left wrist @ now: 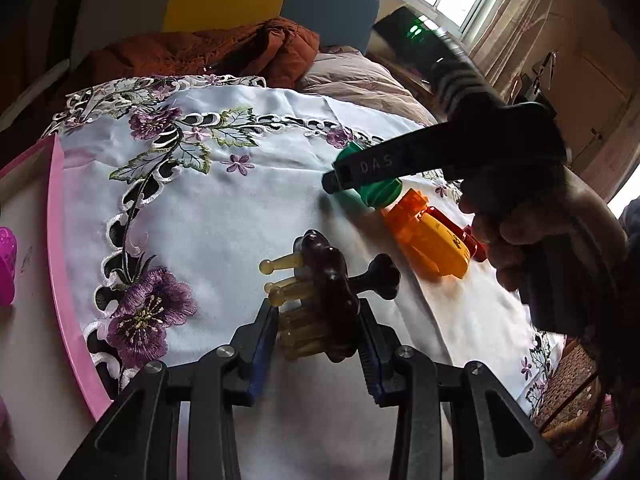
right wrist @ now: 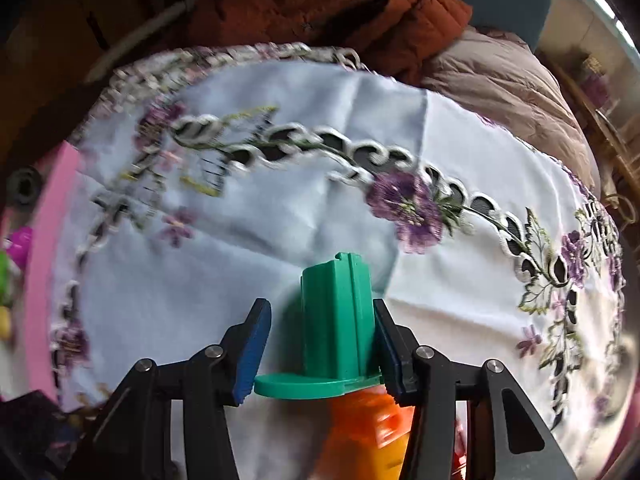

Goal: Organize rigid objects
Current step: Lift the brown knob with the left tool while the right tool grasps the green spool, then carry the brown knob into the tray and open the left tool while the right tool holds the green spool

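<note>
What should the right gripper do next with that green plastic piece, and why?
Probably finish closing. In the right wrist view the green piece stands between the jaws of the right gripper: the right pad looks to be against its side, while the left pad still shows a gap. Once both pads press it, lift it clear of the orange toy lying beside it.

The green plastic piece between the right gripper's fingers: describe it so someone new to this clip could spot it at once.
Start at the white embroidered tablecloth with purple flowers. Near its right side lie a few bright plastic toys; the green piece is a ribbed block on a flat round flange, joined to an orange and yellow toy. It is the only green part there, and the right gripper straddles it.
</note>
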`<move>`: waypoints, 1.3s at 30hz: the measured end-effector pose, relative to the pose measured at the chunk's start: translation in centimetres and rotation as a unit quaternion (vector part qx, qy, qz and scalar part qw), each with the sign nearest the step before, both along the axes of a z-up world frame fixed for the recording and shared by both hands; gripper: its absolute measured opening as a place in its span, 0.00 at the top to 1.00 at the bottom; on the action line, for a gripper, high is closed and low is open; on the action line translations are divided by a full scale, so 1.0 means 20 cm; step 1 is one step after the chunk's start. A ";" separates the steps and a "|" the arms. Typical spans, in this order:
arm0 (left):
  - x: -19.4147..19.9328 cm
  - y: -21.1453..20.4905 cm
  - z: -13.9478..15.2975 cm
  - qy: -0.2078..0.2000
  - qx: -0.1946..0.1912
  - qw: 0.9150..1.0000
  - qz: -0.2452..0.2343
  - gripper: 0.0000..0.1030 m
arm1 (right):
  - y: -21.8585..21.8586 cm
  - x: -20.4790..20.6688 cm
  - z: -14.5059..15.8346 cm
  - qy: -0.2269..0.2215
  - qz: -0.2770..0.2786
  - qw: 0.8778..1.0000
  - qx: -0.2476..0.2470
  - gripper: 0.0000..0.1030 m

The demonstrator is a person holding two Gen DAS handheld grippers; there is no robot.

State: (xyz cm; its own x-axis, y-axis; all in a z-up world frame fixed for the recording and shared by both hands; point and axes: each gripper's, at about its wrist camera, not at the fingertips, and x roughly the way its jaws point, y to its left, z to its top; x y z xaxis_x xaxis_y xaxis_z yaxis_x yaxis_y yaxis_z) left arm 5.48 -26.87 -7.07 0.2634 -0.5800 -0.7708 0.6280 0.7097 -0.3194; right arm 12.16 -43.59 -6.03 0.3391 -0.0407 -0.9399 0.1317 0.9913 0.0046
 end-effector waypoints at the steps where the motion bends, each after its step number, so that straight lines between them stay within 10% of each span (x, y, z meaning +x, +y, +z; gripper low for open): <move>1: -0.01 0.00 0.01 -0.001 -0.002 1.000 -0.002 0.63 | 0.00 -0.01 0.01 -0.003 -0.002 1.000 0.012 0.51; 12: -0.11 0.06 0.05 -0.010 -0.010 1.000 -0.020 0.63 | 0.08 -0.30 0.01 -0.029 -0.017 0.993 0.114 0.51; 39: -0.18 0.55 0.38 -0.016 -0.095 0.993 0.063 0.63 | 0.16 -0.32 -0.06 -0.052 0.004 0.997 0.051 0.48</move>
State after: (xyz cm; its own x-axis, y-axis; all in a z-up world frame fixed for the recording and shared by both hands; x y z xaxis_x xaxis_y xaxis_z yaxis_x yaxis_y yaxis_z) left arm 1.85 -15.87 0.55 0.3657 -0.6746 -0.6413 0.5491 0.7127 -0.4365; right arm 5.75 -40.47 -7.30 0.4342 0.0568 -0.8990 0.1179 0.9858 0.1192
